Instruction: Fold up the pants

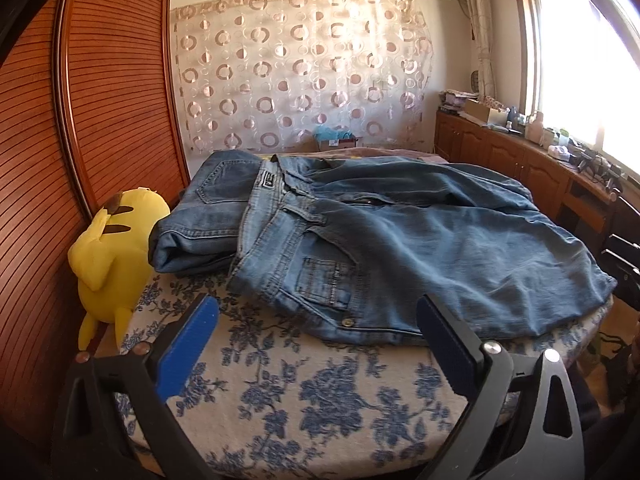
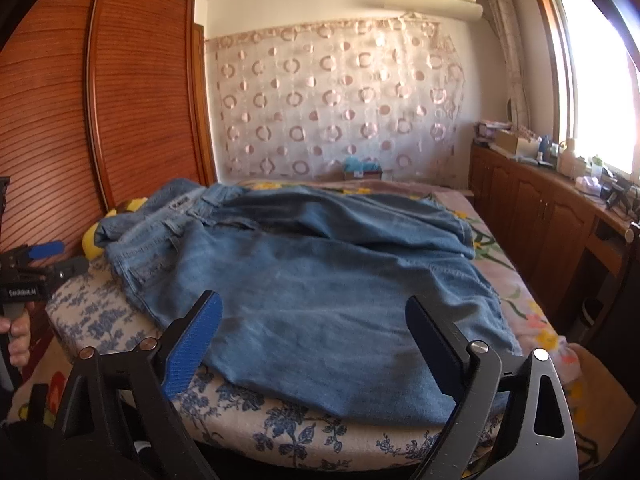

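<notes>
Nearest, we see the left gripper [image 1: 318,320] and the right gripper [image 2: 314,318], jaws spread wide and pinching nothing, hovering over the bed's [image 1: 280,400] floral cover. Beyond them the unfolded jeans [image 1: 400,240] lie flat across the bed, waistband left. At far left sit folded jeans [image 1: 200,216] and a yellow plush toy [image 1: 116,248].
</notes>
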{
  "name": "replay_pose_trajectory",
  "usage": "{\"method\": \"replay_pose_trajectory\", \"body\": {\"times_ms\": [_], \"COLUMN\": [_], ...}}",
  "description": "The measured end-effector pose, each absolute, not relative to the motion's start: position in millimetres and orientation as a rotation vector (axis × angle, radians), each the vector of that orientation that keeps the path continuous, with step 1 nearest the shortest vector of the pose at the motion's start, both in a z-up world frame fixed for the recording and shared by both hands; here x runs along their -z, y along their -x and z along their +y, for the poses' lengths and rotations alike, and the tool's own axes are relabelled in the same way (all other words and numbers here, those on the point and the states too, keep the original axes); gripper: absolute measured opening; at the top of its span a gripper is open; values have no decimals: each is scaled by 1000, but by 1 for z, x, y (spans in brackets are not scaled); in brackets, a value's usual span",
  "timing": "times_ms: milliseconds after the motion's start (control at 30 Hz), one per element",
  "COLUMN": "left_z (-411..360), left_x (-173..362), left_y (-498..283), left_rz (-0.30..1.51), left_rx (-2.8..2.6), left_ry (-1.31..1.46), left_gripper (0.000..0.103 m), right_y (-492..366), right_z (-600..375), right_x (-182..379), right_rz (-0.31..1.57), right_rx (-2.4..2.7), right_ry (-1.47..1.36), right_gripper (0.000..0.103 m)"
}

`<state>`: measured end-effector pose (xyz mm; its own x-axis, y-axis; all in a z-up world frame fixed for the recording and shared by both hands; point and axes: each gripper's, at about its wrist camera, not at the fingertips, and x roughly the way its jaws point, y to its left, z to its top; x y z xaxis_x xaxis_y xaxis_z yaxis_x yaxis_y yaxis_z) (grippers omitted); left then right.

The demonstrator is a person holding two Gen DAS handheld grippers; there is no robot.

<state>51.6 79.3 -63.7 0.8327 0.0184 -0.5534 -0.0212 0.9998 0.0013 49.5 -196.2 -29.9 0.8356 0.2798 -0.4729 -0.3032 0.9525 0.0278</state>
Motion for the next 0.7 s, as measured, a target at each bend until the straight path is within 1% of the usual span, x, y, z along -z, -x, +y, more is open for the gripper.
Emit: {"method": "replay_pose_trajectory", "body": {"times_ms": [100,200,233,300,433,700], "left_z": [95,106,109,117,131,139], "left_x": [69,76,78,81,90,105], "left_y": [-62,-74,-78,-88,-105,-119], "left_rz": [611,623,627,643,673,725], "left_rx": [-36,-58,-63,-76,-79,-77], "left_ry": [23,21,19,24,50,82], "left_gripper": [92,90,81,72,64,63], "right_y": [-58,-65,-67,-70,-76,-77], "right_z": [-197,-198,-199,-199,-201,-205], "right_x": [41,53,56,62,72,82], "right_rz": [534,576,589,611,648,692], "right_rx": [-311,-318,-320,-325,-326,-347], "right_ry": [71,82,84,92,103,100], "right_gripper": [91,90,90,90,90,90]}}
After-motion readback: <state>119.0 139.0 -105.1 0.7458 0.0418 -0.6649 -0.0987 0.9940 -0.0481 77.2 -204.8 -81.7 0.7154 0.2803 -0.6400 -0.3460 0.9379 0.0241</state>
